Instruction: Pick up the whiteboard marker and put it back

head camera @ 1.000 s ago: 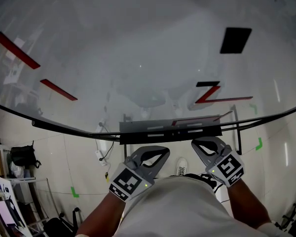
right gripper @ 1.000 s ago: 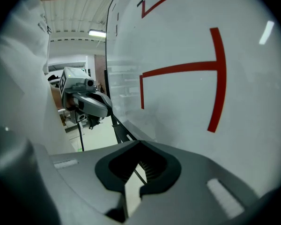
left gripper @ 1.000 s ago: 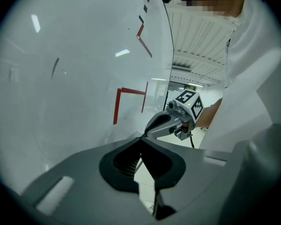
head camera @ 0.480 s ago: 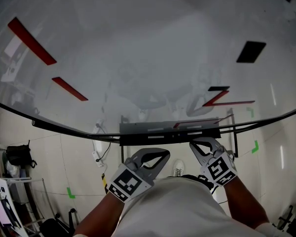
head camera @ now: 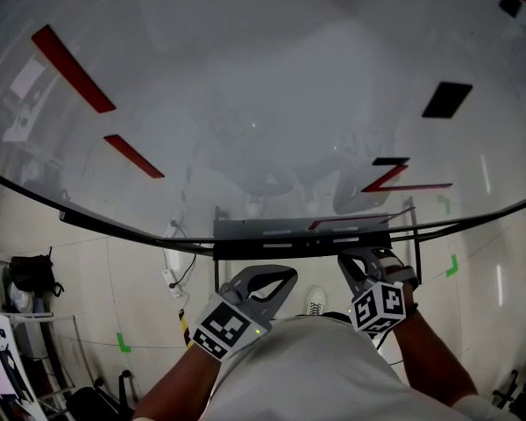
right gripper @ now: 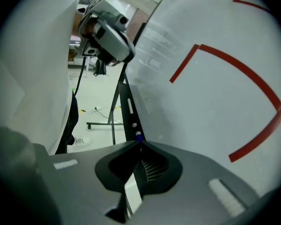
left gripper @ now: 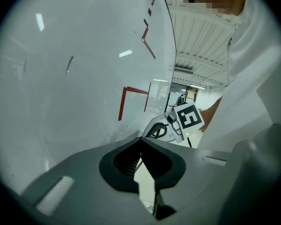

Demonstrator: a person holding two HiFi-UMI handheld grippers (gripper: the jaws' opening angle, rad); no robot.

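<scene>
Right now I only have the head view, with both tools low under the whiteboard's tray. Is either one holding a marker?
Observer: No. In the right gripper view the right tool has its jaws together with nothing between them.
Operator: And the left one?
Observer: In the left gripper view the left tool is shut and empty too.
Operator: So where is the marker?
Observer: The right gripper view shows a marker with a blue end lying on the tray, just past the right tool's tips.
</scene>
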